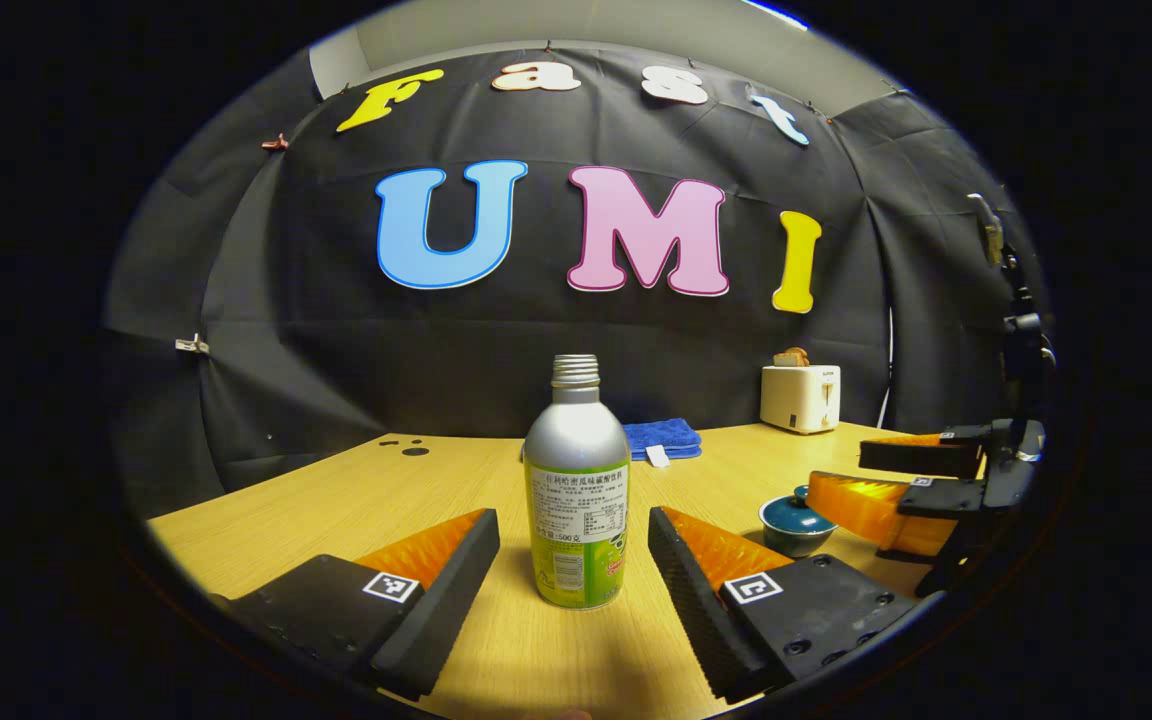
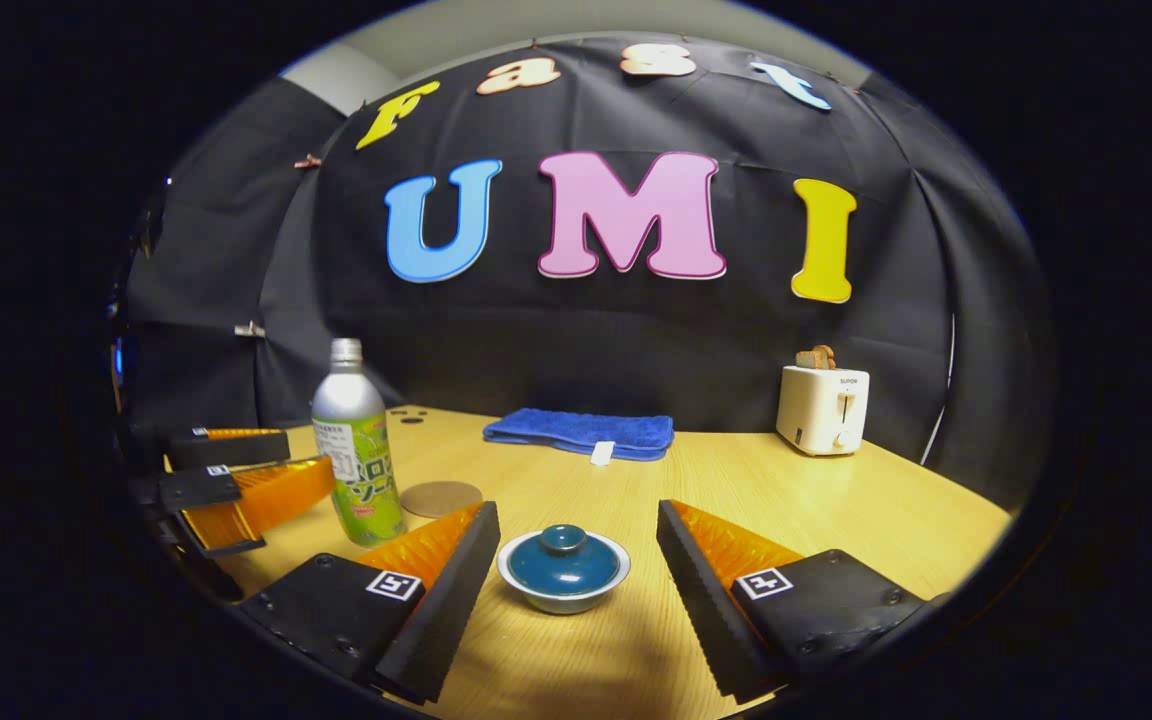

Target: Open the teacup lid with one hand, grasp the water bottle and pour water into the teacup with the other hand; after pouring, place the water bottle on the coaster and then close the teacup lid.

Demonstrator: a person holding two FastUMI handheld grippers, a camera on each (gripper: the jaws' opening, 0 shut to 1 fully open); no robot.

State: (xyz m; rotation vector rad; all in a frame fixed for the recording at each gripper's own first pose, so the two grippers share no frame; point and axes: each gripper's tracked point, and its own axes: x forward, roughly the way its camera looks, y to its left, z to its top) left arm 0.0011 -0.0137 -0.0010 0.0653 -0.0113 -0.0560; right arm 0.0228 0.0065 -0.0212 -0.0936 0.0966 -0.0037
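Two grippers open | wooden table [image 2: 836,500] | toaster [image 2: 822,408], blue towel [image 2: 581,432] at back

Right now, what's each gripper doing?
Left gripper: open, straddling the water bottle, not touching.
Right gripper: open, either side of the lidded teacup.

The left gripper [image 1: 574,560] is level, its 2 fingers spread wide with nothing touching either inner face. The right gripper [image 2: 576,560] is likewise level, its jaws parted wide and gripping nothing.
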